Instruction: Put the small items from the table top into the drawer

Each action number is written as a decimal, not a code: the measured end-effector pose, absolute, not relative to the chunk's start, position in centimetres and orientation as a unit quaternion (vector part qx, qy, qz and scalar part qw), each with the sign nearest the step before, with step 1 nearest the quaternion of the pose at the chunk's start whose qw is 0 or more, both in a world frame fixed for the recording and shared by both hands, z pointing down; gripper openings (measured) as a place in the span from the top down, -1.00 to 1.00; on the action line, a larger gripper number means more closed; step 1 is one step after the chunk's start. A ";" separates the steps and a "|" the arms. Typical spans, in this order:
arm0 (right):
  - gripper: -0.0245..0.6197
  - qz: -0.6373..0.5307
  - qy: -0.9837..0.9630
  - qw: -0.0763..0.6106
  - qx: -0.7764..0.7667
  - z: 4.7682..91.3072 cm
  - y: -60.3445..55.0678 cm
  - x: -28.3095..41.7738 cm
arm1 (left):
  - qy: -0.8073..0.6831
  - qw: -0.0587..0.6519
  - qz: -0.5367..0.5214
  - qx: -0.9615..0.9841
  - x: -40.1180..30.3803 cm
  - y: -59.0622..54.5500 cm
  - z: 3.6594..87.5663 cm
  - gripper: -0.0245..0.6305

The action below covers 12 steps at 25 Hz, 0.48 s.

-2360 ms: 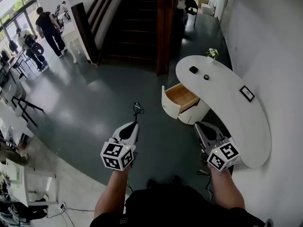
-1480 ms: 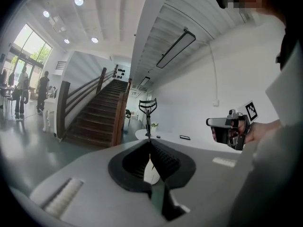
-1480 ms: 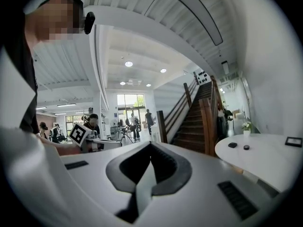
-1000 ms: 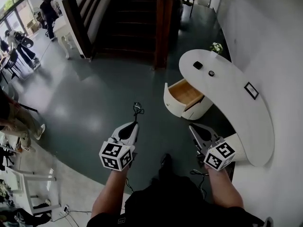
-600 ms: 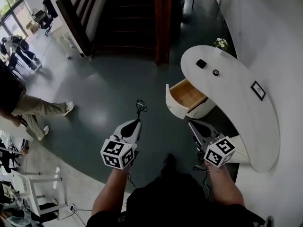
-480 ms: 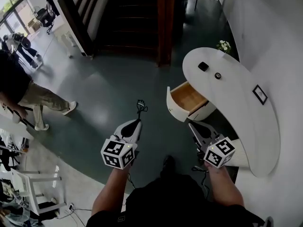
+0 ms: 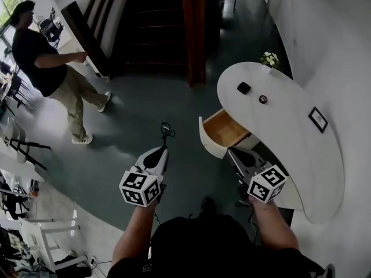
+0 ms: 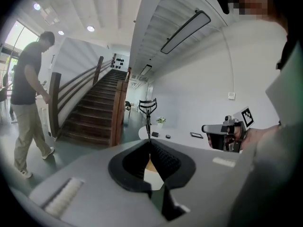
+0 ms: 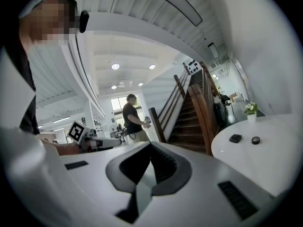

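Two small items (image 7: 244,88) lie on the table (image 7: 293,133) beyond the open drawer (image 7: 223,127); bring the eyelash curler (image 7: 166,131) clamped in the left tongs (image 8: 150,142) (right tongs (image 9: 150,146) closed, empty) above it before releasing.

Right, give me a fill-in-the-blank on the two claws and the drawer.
The left claw is shut on a ___.
The right claw is shut and holds ___.
The drawer under the table top stands ___.
Missing words: curler; nothing; open.
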State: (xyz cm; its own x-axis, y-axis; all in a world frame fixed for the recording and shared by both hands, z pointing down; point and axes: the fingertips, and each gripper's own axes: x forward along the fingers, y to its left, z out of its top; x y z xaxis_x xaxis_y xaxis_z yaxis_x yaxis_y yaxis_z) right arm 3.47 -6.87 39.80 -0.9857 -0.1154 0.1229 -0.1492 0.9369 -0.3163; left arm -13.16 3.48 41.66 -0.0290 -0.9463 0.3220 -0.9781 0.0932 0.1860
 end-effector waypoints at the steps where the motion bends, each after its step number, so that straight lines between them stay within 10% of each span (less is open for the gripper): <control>1: 0.89 0.163 -0.983 0.050 0.068 39.7 -7.3 3.4 | -0.715 0.182 0.044 0.673 -13.2 3.0 41.4 0.88; 12: 0.89 0.166 -0.980 0.059 0.097 40.1 -10.2 1.7 | -0.693 0.175 0.043 0.698 -15.2 -1.1 41.7 0.88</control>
